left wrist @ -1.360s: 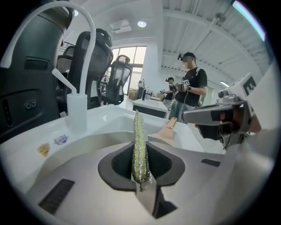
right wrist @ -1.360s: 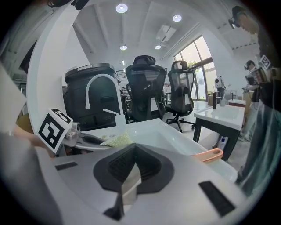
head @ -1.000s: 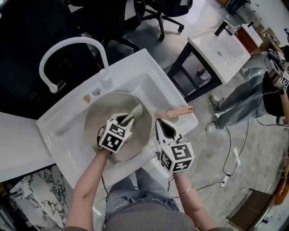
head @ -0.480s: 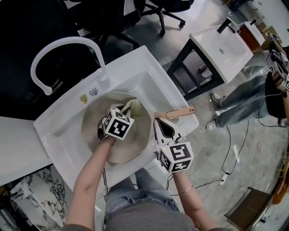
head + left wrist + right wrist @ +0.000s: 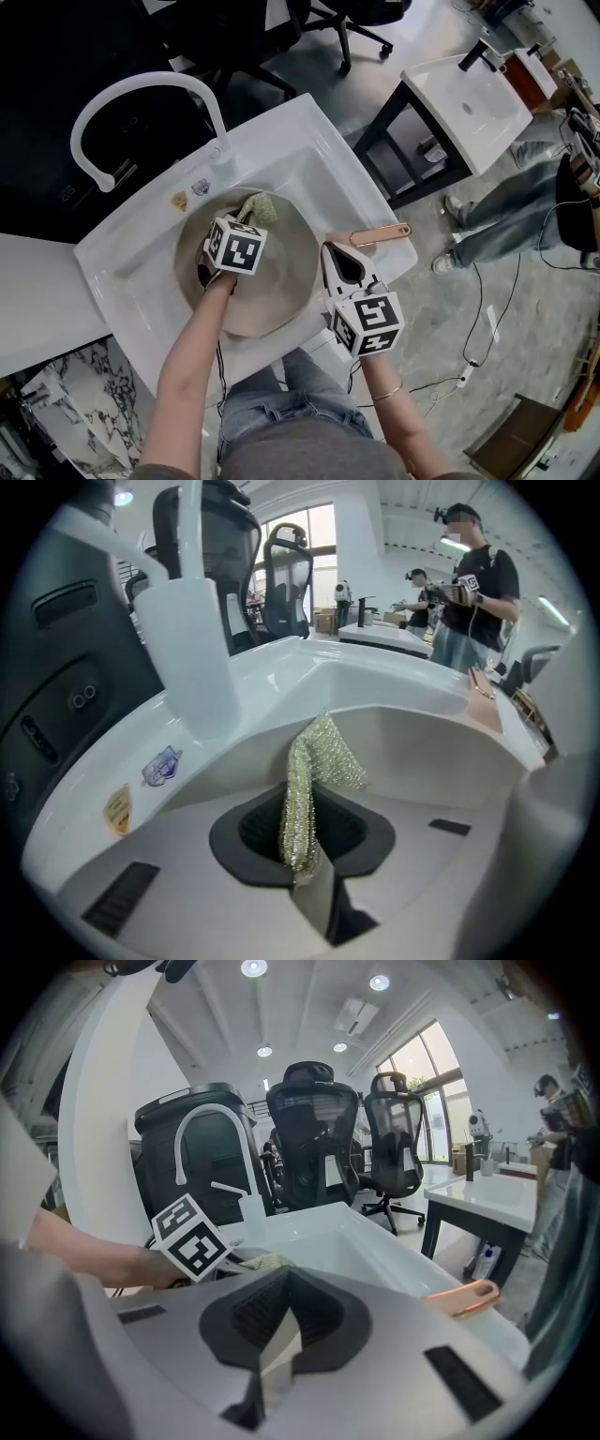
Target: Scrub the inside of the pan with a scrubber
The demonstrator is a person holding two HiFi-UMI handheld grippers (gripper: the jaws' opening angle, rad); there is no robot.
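Scrubbing stroke: the left claw (image 5: 247, 217) has gone from the middle of the pan (image 5: 281, 291) up to its far rim, on the side nearest the faucet (image 5: 141, 83).
Scrubber: the scrubber (image 5: 259, 206) is a folded silvery mesh pad, pinched tight between the left claw's jaws. Its free end fans out against the pan's far wall.
Right claw: the right claw (image 5: 328, 249) has stayed put, jaws drawn together at the near-right rim where the copper handle (image 5: 377, 233) starts. It appears to be pinching the pan to steady it.
Meaning for the task: scrubbing looks well under way. The floor and far wall have probably been reached, while the near and right walls likely remain.
Edges: the pan nearly fills the sink (image 5: 319, 173), so its far rim sits close to the basin's back wall. The faucet base stands just beyond the scrubber, with two stickers (image 5: 178, 200) on the ledge beside it.
Open room: there is none further away. The free path runs back toward the person and rightward inside the pan, as far as the right claw.
Handle: it juts past the sink's right edge, over the floor.
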